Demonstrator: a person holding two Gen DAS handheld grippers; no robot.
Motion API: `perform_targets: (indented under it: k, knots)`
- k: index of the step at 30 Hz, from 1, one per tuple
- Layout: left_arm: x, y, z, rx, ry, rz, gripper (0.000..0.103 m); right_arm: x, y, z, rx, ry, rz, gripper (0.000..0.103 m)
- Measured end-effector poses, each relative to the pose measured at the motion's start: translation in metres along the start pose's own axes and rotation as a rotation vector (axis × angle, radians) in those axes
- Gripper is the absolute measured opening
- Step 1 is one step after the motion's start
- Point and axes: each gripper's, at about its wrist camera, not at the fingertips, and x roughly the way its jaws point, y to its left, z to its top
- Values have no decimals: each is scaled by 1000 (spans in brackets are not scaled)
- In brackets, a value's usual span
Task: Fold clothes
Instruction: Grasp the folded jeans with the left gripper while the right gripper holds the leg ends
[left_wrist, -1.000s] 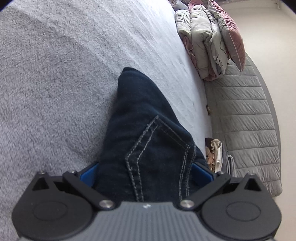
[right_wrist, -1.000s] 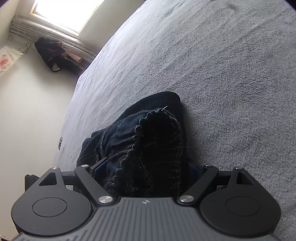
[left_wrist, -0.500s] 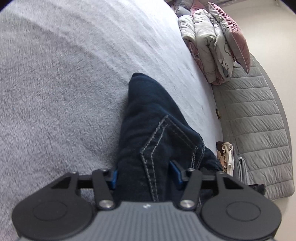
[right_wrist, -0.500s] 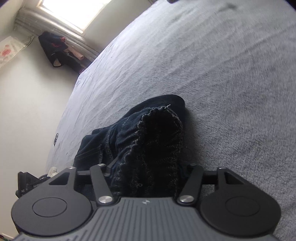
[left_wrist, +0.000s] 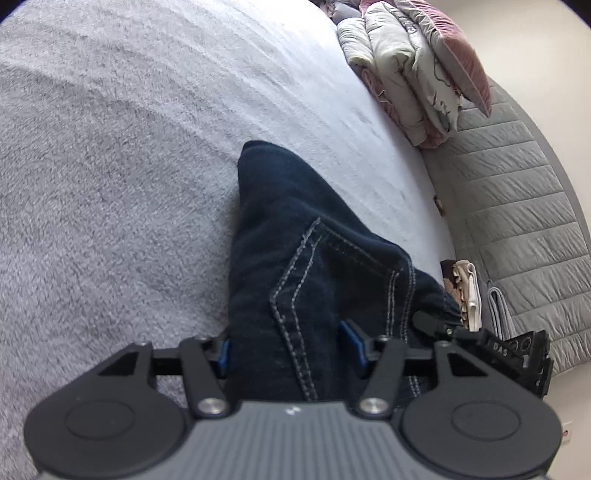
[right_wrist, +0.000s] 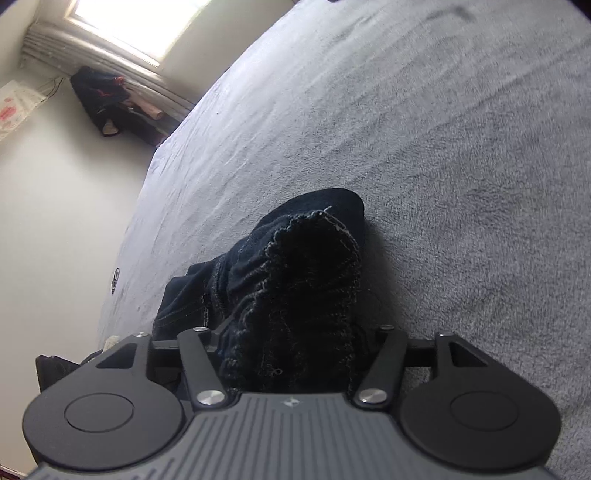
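Bunching under my tools, dark jeans (left_wrist: 295, 236) with pale stitching and frayed hem, left tool (left_wrist: 290, 352) and right tool (right_wrist: 291, 350) both easing open around denim.

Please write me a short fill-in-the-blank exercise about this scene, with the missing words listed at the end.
1. The jeans lie on a grey ____.
2. The left gripper has ____ pads.
3. The stitching on the jeans is ____.
4. The folded bedding sits against the quilted ____.

Missing words: blanket; blue; white; headboard
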Motion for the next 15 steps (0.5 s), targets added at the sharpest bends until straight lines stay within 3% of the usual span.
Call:
perform_targets:
  k: [8,15]
  knots:
    - [6,9,-6,8,-3,-3,69,4,-11,-8,55,7,24,73]
    - [7,1,-14,28,-30,-2,85,4,-7,-14,12,-6,22,75]
